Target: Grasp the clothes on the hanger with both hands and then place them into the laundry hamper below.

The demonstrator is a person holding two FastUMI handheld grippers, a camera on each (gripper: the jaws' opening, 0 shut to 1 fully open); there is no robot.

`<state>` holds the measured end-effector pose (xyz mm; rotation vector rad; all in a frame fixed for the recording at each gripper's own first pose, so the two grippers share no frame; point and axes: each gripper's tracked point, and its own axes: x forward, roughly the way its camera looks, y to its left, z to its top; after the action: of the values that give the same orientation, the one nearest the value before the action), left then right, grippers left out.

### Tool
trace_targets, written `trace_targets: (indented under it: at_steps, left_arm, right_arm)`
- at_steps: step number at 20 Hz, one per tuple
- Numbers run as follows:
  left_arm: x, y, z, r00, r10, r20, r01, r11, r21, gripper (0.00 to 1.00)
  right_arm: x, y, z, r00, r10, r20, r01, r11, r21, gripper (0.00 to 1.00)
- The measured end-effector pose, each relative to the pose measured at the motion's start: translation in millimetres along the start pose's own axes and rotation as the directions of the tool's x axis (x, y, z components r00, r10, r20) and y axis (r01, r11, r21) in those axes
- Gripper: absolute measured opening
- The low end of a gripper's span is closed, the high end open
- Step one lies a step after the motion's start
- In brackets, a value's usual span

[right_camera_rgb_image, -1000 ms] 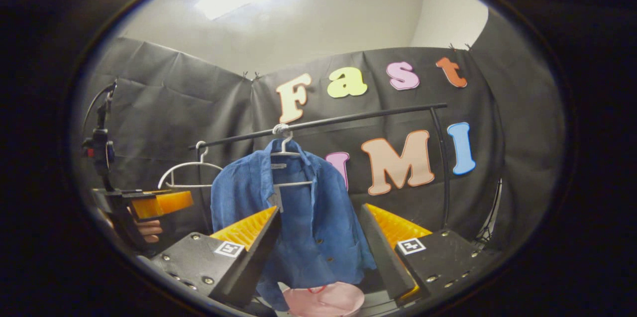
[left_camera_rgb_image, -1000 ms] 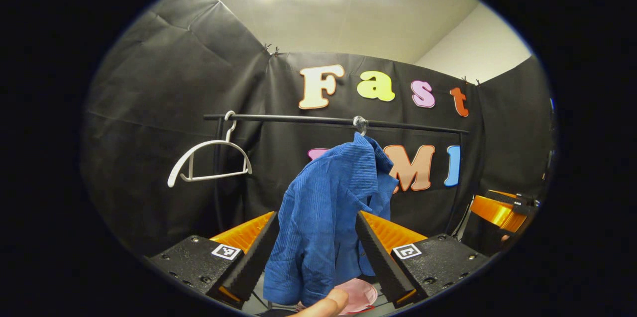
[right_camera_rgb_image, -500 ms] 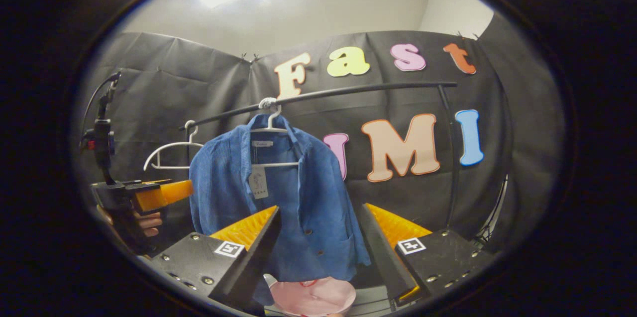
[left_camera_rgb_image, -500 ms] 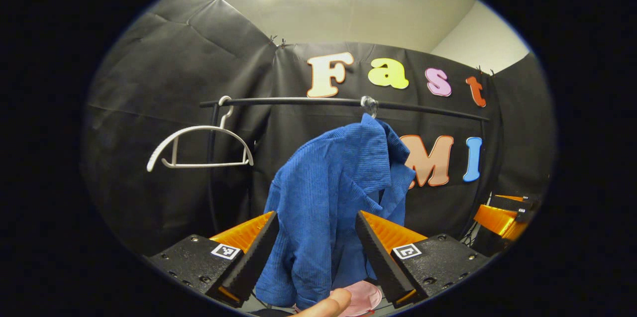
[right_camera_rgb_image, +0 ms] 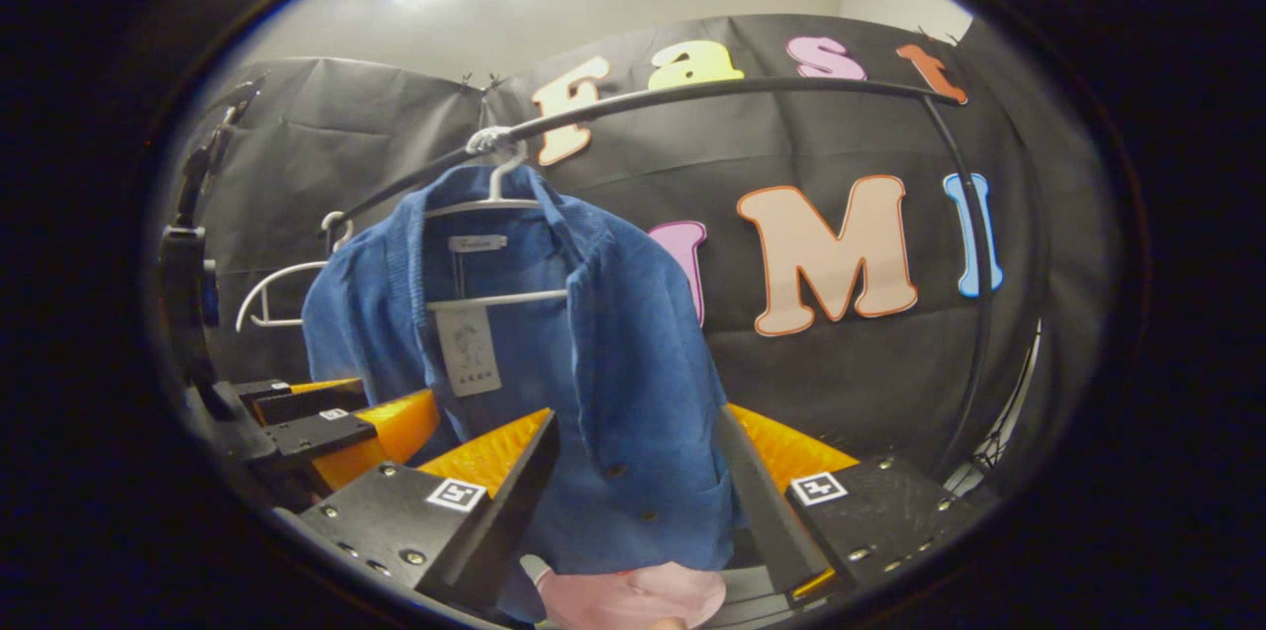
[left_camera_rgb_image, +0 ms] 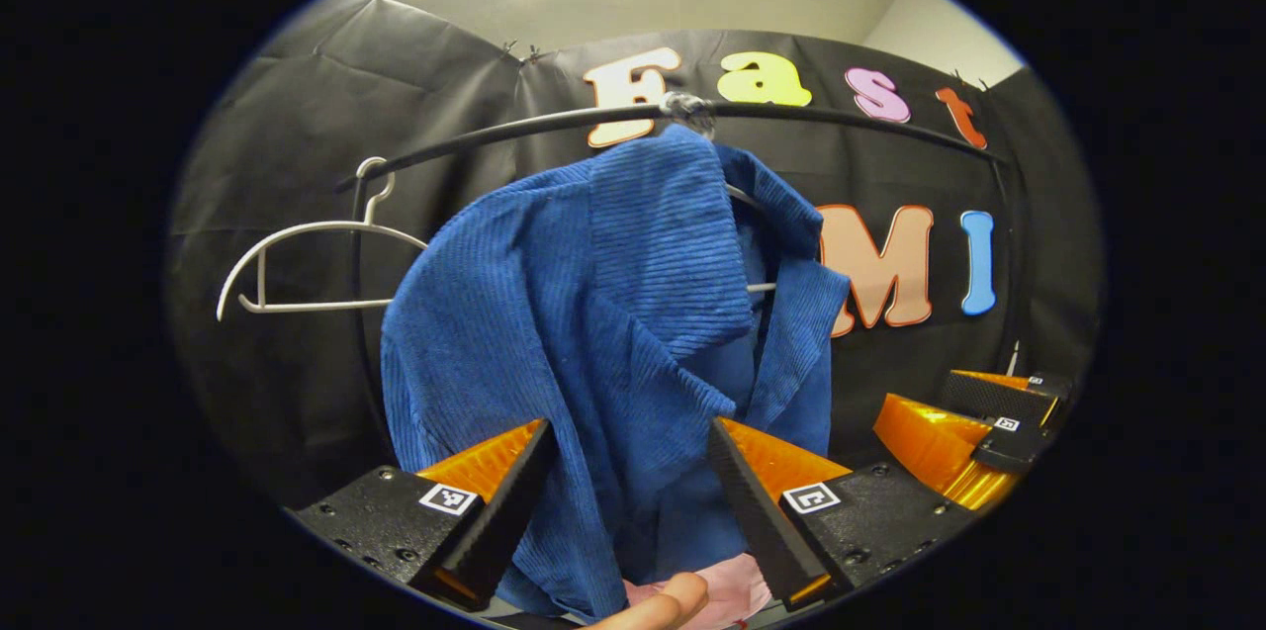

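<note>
A blue corduroy shirt [left_camera_rgb_image: 593, 314] hangs on a white hanger [right_camera_rgb_image: 495, 205] from the black rail [right_camera_rgb_image: 742, 91]. In the left gripper view my left gripper [left_camera_rgb_image: 628, 432] stands open, its fingers framing the shirt's lower front close up without pressing on it. My right gripper [right_camera_rgb_image: 638, 417] is open too, level with the buttoned front of the shirt [right_camera_rgb_image: 633, 363]. Each gripper shows in the other's view: the right one [left_camera_rgb_image: 949, 422] to the shirt's right, the left one [right_camera_rgb_image: 326, 422] to its left. The pink hamper [right_camera_rgb_image: 633, 595] sits below the shirt's hem.
An empty white hanger [left_camera_rgb_image: 307, 264] hangs at the rail's left end. The rail's upright post [right_camera_rgb_image: 979, 314] stands at the right. A fingertip [left_camera_rgb_image: 663, 605] shows at the bottom edge of the left gripper view.
Both grippers have moved forward towards the shirt, which now looms much larger in both views. Both stay open, and the shirt still hangs on its hanger.
</note>
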<state>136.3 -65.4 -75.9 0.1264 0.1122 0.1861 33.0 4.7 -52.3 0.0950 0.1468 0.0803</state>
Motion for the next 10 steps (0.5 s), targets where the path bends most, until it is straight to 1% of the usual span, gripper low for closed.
trace_targets:
  at_steps: [1,2,3,4,5,6,7,8,9,10]
  left_arm:
    - [5.6,-1.5,0.1,1.000,0.013,0.013,-0.013,1.000,0.007,0.95]
    - [11.9,-3.3,-1.8,1.000,0.022,0.010,-0.022,1.000,0.018,0.94]
    - [16.7,-4.4,-1.6,0.999,0.039,0.016,-0.039,0.999,0.023,0.97]
    - [21.4,-5.2,-4.3,0.999,0.052,0.011,-0.052,0.998,0.032,0.97]
    - [21.3,-4.3,-8.2,0.998,0.066,-0.002,-0.066,0.997,0.041,0.95]
    - [17.0,-7.1,-14.1,0.998,0.061,-0.020,-0.061,0.998,0.013,0.99]
    - [8.7,-19.8,-18.0,0.999,0.025,-0.037,-0.026,0.999,-0.026,0.99]
    - [1.2,-34.3,-18.2,1.000,-0.011,-0.026,0.010,0.999,-0.040,0.99]
    - [-6.5,-39.4,-12.6,1.000,-0.001,0.009,0.001,1.000,-0.004,0.95]
    - [-4.6,-38.3,-4.1,0.999,0.004,0.044,-0.006,0.999,0.032,0.90]
  right_arm:
    - [2.7,1.7,-1.9,1.000,0.012,-0.005,-0.012,1.000,-0.002,0.93]
    - [4.6,1.5,-3.1,1.000,0.019,-0.008,-0.019,1.000,-0.005,0.96]
    - [8.2,1.4,-4.4,1.000,0.021,-0.010,-0.021,1.000,-0.007,0.94]
    - [10.2,0.8,-6.2,1.000,0.020,-0.012,-0.021,1.000,-0.008,0.96]
    - [11.9,-0.9,-7.7,1.000,0.016,-0.018,-0.016,1.000,-0.011,0.94]
    - [11.6,-1.8,-9.0,1.000,0.013,-0.022,-0.013,1.000,-0.013,0.93]
    - [10.4,-2.1,-7.8,1.000,0.017,-0.015,-0.017,1.000,-0.009,0.99]
    - [14.1,0.6,-7.6,1.000,0.021,-0.005,-0.021,1.000,-0.001,0.99]
    - [15.3,-3.7,-5.1,1.000,0.003,0.005,-0.003,1.000,0.005,0.99]
    - [17.6,-4.3,-5.2,1.000,-0.001,0.009,0.000,1.000,0.014,0.95]
